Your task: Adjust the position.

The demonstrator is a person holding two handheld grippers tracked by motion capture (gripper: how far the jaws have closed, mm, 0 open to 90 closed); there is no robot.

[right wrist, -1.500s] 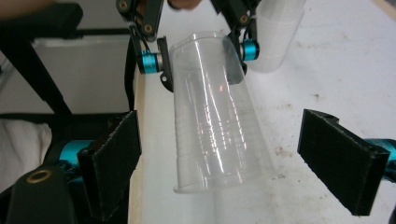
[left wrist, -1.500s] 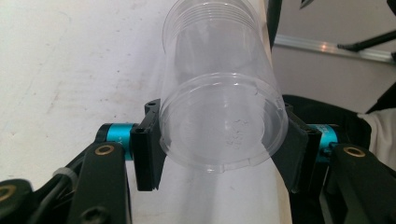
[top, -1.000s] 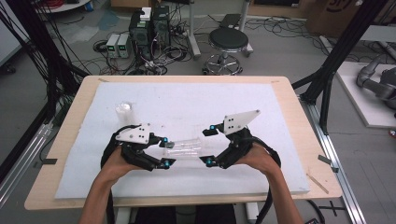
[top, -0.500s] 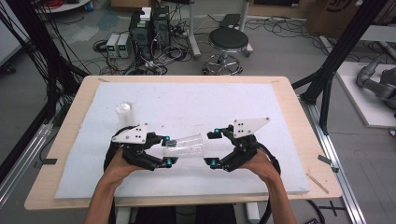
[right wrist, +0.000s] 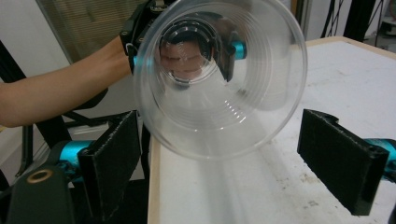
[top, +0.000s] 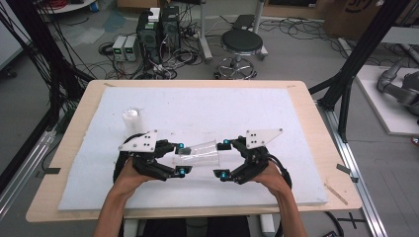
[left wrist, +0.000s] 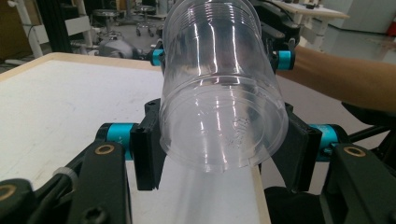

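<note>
**Clear cup held level between two grippers**

White foam board covers a wooden table, and the work sits at its near edge, where the person's forearms come in.

Nearest, the left gripper has its jaws clamped on the base end of a clear cup. In the left gripper view both black pads press the cup near its closed bottom, one on each side, and the cup points away from the camera toward the other hand. It lies on its side, held above the board, with its mouth toward the right gripper.

The right gripper's jaws stand wide. In the right gripper view the two pads sit apart on either side of the cup's open rim, with clear gaps between pad and plastic; neither touches it. That view looks straight into the cup's mouth, down to the left gripper behind its bottom.

Farther back on the board, left of centre, a second clear cup stands upright, well apart from the grippers.

Beyond the table, on the floor, are a round stool, computer boxes and tangled cables.
</note>
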